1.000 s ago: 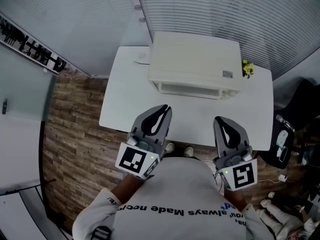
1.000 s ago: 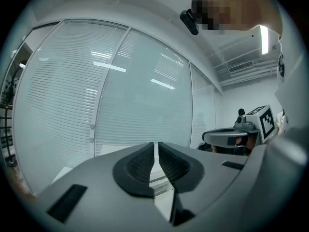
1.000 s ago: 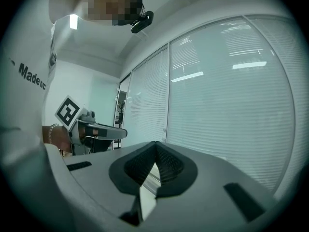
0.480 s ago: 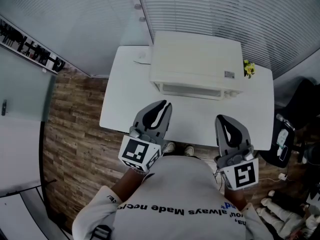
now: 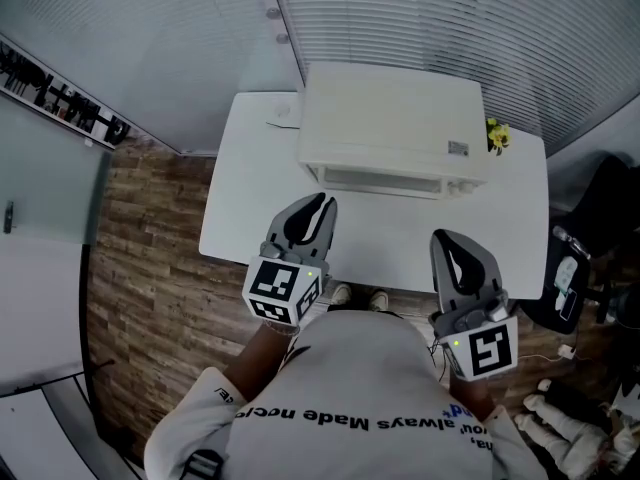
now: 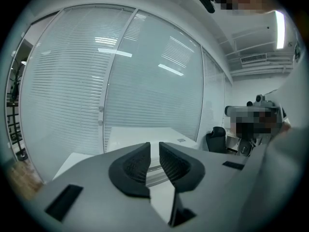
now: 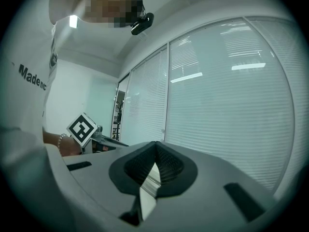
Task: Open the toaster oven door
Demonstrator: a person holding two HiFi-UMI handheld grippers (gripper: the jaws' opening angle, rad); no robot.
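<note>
Left tool [image 5: 323, 204] nearer, white toaster oven [image 5: 390, 128] closed

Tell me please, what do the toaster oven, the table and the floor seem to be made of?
Toaster oven: probably painted metal, matte off-white, with flat, sharp-edged panels.
Table: smooth white top, perhaps laminate; no grain is visible.
Floor: wood or wood-look planks, brown, with staggered board joints.

The person's white shirt [image 5: 340, 408] has dark print on it. The words "always" and "Made" can be read there, upside down in the head view. The other words are cut off. A small sticker [image 5: 457, 149] on the toaster oven [image 5: 390, 118] is too tiny to read. The left tool [image 5: 322, 204] and the right tool [image 5: 447, 238] each carry a black-and-white square sign with no letters.
</note>
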